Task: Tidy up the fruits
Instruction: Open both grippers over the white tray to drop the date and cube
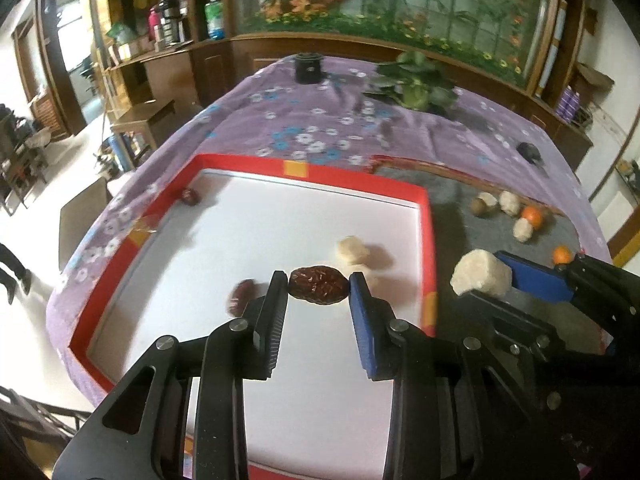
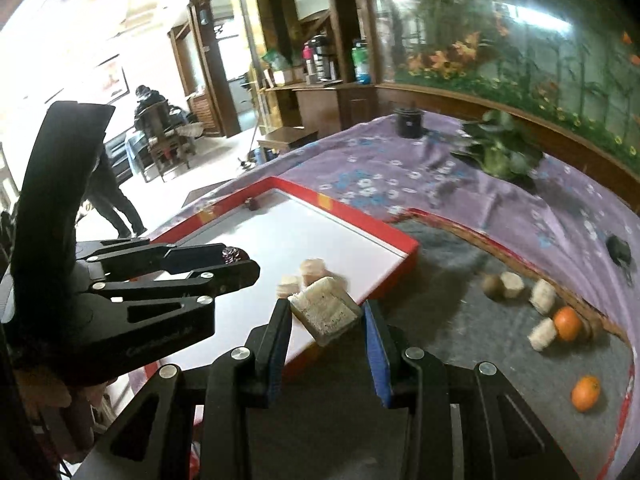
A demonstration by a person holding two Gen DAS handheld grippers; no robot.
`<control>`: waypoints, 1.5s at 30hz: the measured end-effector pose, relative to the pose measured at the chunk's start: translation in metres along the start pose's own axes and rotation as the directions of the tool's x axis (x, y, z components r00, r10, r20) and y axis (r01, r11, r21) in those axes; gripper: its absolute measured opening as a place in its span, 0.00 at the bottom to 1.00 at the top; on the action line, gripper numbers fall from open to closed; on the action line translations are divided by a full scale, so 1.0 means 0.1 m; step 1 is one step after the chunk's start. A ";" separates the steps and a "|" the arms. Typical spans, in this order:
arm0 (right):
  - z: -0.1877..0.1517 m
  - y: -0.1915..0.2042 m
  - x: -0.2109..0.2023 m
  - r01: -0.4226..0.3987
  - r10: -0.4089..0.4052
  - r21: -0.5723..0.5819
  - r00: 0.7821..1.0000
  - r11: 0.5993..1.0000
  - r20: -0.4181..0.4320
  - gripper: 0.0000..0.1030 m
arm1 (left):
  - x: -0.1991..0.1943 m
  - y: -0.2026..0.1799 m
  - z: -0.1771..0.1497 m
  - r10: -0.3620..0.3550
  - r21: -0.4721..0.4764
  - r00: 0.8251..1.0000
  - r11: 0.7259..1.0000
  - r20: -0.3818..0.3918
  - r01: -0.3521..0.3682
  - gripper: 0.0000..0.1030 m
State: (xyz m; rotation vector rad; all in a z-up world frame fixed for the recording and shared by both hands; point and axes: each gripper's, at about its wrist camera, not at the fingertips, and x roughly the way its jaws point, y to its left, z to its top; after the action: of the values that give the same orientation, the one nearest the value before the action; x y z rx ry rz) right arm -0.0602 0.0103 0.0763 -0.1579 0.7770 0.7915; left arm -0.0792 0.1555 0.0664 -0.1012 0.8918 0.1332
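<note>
My left gripper [image 1: 319,285] is shut on a dark red date [image 1: 319,290] and holds it over the white floor of the red-rimmed box [image 1: 430,240]. Two more dates [image 1: 241,297] [image 1: 190,196] and pale cut chunks [image 1: 352,252] lie in the box. My right gripper [image 2: 326,314] is shut on a pale cut chunk [image 2: 325,314] over the box's right rim [image 2: 400,268]; it also shows in the left wrist view [image 1: 482,272]. On the grey mat [image 2: 460,320] lie oranges [image 2: 567,323] [image 2: 585,393], pale chunks [image 2: 542,296] and a brown kiwi [image 2: 492,286].
The box and mat sit on a purple flowered cloth [image 1: 320,128]. A black cup [image 1: 308,67], a leafy plant [image 1: 416,84] and a small dark object [image 1: 530,151] stand further back. A wooden cabinet and flowered wall panel lie behind. A person stands at the far left.
</note>
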 end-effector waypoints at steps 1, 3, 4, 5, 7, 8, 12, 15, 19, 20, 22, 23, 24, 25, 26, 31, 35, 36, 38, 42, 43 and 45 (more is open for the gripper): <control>0.01 0.03 0.02 -0.006 0.005 -0.010 1.000 1.000 -0.003 0.34 | 0.00 0.07 0.00 0.008 -0.011 1.000 1.000 0.000 -0.008 0.30; 0.05 0.11 0.08 -0.012 0.011 -0.032 1.000 0.999 -0.009 0.34 | 0.00 0.15 0.00 0.019 -0.023 1.000 1.000 0.000 -0.019 0.30; 0.07 0.15 0.12 -0.018 0.017 -0.040 1.000 0.999 -0.014 0.34 | 0.01 0.22 0.01 0.026 -0.033 1.000 0.999 0.000 -0.026 0.30; 0.08 0.16 0.15 -0.021 0.020 -0.043 1.000 0.999 -0.017 0.34 | 0.01 0.26 0.00 0.030 -0.040 1.000 0.999 -0.001 -0.030 0.30; 0.10 0.21 0.24 -0.028 0.026 -0.050 0.999 0.998 -0.033 0.34 | 0.04 0.36 0.01 0.040 -0.058 0.999 0.997 -0.004 -0.040 0.30; 0.11 0.23 0.29 -0.031 0.029 -0.053 0.999 0.998 -0.042 0.34 | 0.05 0.40 0.01 0.045 -0.067 0.999 0.997 -0.007 -0.045 0.30; 0.11 0.31 0.43 -0.035 0.029 -0.071 0.996 0.997 -0.078 0.34 | 0.14 0.61 0.01 0.050 -0.120 0.998 0.991 -0.028 -0.053 0.30; 0.11 0.36 0.55 -0.036 0.027 -0.086 0.994 0.996 -0.109 0.34 | 0.20 0.74 -0.01 0.054 -0.150 0.998 0.987 -0.045 -0.060 0.30; 0.08 0.40 0.70 -0.033 0.016 -0.109 0.989 0.994 -0.149 0.34 | 0.26 0.79 -0.04 0.031 -0.166 0.997 0.985 -0.065 -0.042 0.30; 0.08 0.41 0.73 -0.034 0.017 -0.109 0.988 0.994 -0.156 0.34 | 0.27 0.79 -0.05 0.029 -0.164 0.997 0.986 -0.069 -0.040 0.30; 0.08 0.41 0.76 -0.044 0.027 -0.104 0.987 0.994 -0.160 0.34 | 0.29 0.79 -0.05 0.024 -0.174 0.997 0.984 -0.077 -0.037 0.30; 0.08 0.42 0.78 -0.041 0.023 -0.106 0.986 0.994 -0.166 0.34 | 0.30 0.80 -0.05 0.023 -0.185 0.996 0.982 -0.084 -0.038 0.30; 0.08 0.43 0.81 -0.031 0.010 -0.118 0.985 0.993 -0.175 0.34 | 0.32 0.81 -0.05 0.023 -0.194 0.996 0.980 -0.091 -0.040 0.30; 0.07 0.44 0.83 -0.022 -0.001 -0.127 0.983 0.992 -0.182 0.34 | 0.33 0.82 -0.05 0.023 -0.199 0.995 0.979 -0.093 -0.041 0.30; 0.07 0.44 0.84 -0.024 0.000 -0.126 0.982 0.992 -0.187 0.34 | 0.33 0.82 -0.05 0.028 -0.203 0.996 0.978 -0.088 -0.045 0.30; 0.05 0.39 0.78 -0.072 0.058 -0.075 0.984 0.995 -0.171 0.34 | 0.35 0.81 -0.07 0.035 -0.216 0.995 0.975 -0.092 -0.054 0.49; 0.06 0.36 0.62 -0.085 0.077 -0.056 0.989 0.995 -0.129 0.34 | 0.26 0.74 -0.03 0.066 -0.196 0.996 0.978 -0.059 -0.076 0.49; 0.06 0.35 0.57 -0.091 0.085 -0.049 0.990 0.995 -0.116 0.34 | 0.24 0.72 -0.02 0.074 -0.193 0.996 0.978 -0.053 -0.083 0.49; 0.05 0.35 0.49 -0.085 0.080 -0.048 0.991 0.995 -0.107 0.34 | 0.20 0.65 0.01 0.084 -0.188 0.996 0.978 -0.040 -0.090 0.49; 0.04 0.32 0.31 -0.022 0.018 -0.061 0.998 0.998 -0.066 0.35 | 0.09 0.44 0.04 0.106 -0.152 0.994 0.983 0.004 -0.104 0.49; 0.03 0.28 0.26 -0.007 0.004 -0.048 0.999 0.999 -0.052 0.35 | 0.08 0.40 0.05 0.105 -0.144 0.994 0.984 0.010 -0.103 0.49; 0.03 0.20 0.17 0.005 -0.006 -0.018 1.000 1.000 -0.027 0.38 | 0.05 0.29 0.05 0.102 -0.127 0.995 0.987 0.021 -0.098 0.49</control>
State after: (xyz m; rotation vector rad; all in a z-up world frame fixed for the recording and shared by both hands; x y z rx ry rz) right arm -0.0650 0.0356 0.0698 -0.1868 0.7946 0.7927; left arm -0.0768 0.1851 0.0650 -0.1717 0.8606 0.2839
